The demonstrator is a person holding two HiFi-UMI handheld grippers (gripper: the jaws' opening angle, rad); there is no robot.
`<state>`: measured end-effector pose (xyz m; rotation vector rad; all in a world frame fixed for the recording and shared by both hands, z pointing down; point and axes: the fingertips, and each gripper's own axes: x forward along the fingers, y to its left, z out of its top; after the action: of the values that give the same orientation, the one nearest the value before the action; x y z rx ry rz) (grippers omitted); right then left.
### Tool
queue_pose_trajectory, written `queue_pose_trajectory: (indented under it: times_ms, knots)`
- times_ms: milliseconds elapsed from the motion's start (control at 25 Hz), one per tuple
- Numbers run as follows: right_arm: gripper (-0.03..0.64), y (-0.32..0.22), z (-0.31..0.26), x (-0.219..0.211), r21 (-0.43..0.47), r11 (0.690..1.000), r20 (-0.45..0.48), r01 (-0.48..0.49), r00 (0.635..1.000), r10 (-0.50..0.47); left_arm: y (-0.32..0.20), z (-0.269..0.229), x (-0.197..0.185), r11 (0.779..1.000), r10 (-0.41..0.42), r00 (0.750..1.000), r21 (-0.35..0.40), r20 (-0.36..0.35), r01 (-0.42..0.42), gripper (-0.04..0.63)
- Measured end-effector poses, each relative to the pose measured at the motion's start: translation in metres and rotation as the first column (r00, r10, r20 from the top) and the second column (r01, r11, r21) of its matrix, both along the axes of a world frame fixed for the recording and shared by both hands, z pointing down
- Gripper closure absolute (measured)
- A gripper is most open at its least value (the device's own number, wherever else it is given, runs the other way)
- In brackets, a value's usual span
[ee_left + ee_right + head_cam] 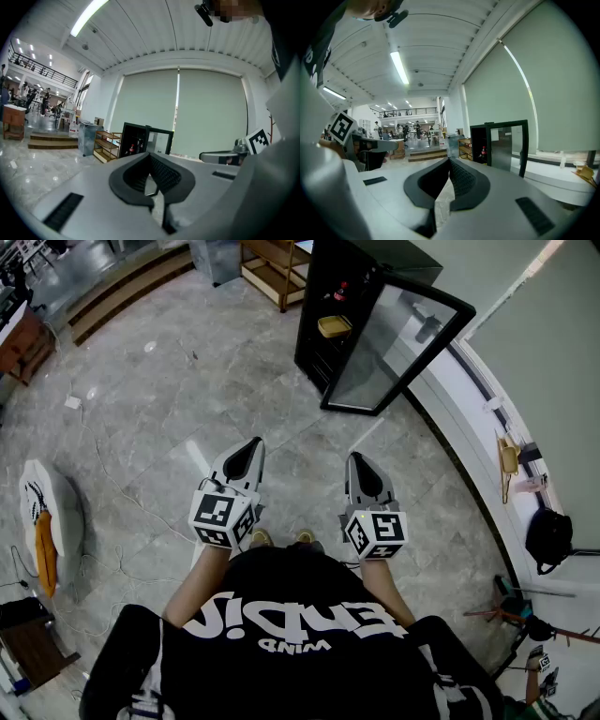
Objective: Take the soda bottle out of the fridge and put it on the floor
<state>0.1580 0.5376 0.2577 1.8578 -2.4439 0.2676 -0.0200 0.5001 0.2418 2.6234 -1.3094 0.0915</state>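
The black fridge [328, 306] stands a few steps ahead with its glass door [398, 343] swung open to the right. On an upper shelf inside is the soda bottle [340, 289], dark with a red cap, and a yellow item lies on a lower shelf. The bottle [131, 148] also shows small in the left gripper view, and as the bottle [483, 151] in the right gripper view. My left gripper [251, 444] and right gripper [359, 458] are held side by side at waist height, far from the fridge. Both point toward it, jaws together, with nothing between them.
A wooden shelf rack [277, 268] and a metal bin [214, 259] stand left of the fridge, with steps [122, 282] beyond. A white curved ledge [469, 390] runs along the right wall, with a black bag [548, 535] beside it. Cables and a white stand [47, 512] lie at the left.
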Motion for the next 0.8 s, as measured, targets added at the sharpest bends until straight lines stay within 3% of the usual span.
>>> queue_pose_trajectory:
  times_ms: [520, 800]
  knots:
    - [0.595, -0.007, 0.006, -0.046, 0.031, 1.0, 0.001, -0.005, 1.0, 0.005, -0.013, 0.008, -0.031, 0.998, 0.061, 0.998, 0.002, 0.011, -0.061, 0.589]
    - [0.594, -0.017, 0.017, -0.049, 0.029, 0.997, 0.021, -0.065, 0.998, 0.064, -0.031, 0.009, -0.021, 0.991, 0.13, 0.991, 0.014, 0.007, -0.13, 0.589]
